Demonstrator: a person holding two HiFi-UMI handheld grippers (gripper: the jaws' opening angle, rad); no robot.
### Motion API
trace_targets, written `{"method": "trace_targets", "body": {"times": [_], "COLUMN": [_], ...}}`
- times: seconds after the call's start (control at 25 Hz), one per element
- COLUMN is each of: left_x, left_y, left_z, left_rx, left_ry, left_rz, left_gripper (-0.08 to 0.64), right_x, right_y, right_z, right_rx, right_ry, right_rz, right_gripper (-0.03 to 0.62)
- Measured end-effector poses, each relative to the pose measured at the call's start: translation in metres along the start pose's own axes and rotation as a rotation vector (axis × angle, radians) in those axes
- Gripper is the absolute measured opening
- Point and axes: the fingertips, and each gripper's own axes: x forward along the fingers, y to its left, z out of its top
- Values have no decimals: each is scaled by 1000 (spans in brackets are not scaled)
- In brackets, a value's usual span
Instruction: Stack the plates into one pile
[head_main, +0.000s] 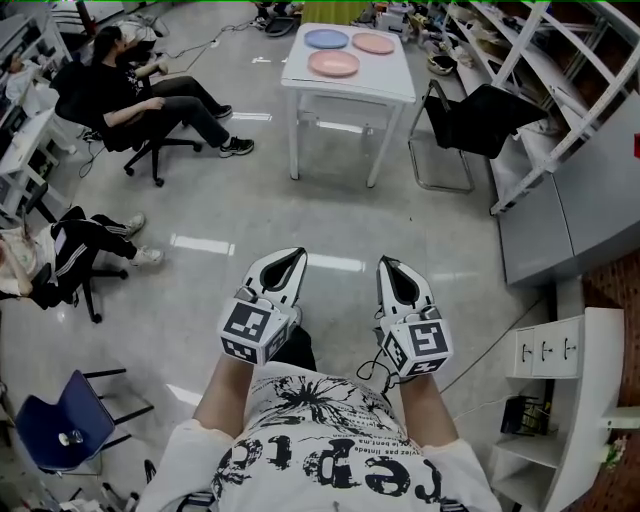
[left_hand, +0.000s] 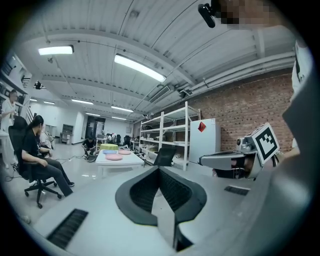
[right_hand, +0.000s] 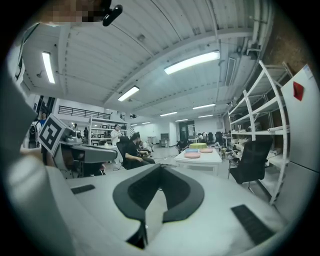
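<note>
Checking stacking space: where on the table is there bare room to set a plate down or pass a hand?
Bare: the table at its near right corner, bordered by the near pink plate and the far pink plate. Crowded: the far half, where the blue plate sits close beside the far pink one.

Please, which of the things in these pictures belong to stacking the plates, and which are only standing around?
For the job: blue plate, back pink plate, front pink plate, all on the white table; left gripper and right gripper, both shut and empty.

Just around: black chair, blue chair, shelving rack, white cabinet, seated person.
</note>
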Motion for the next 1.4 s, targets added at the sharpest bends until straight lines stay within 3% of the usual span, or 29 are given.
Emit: {"method": "trace_targets", "body": {"times": [0.2, 0.64, 0.88, 1.4], "left_x": [39, 174, 222, 328], "left_y": [43, 219, 300, 372], "left_z": [9, 66, 69, 64], "left_rx": [3, 3, -12, -29], "left_ry": [5, -20, -3, 31], "left_rz": [-11, -77, -96, -72], "left_gripper": [3, 3, 3, 3], "right_x": [54, 264, 355, 471], "right_y": [-17, -59, -72, -142], "right_z": [9, 65, 68, 63], "right_rx": [3, -22, -8, 11], "right_ry": [5, 7, 32, 59], "right_rz": [-18, -85, -116, -100], "right_gripper": [6, 6, 6, 6]}}
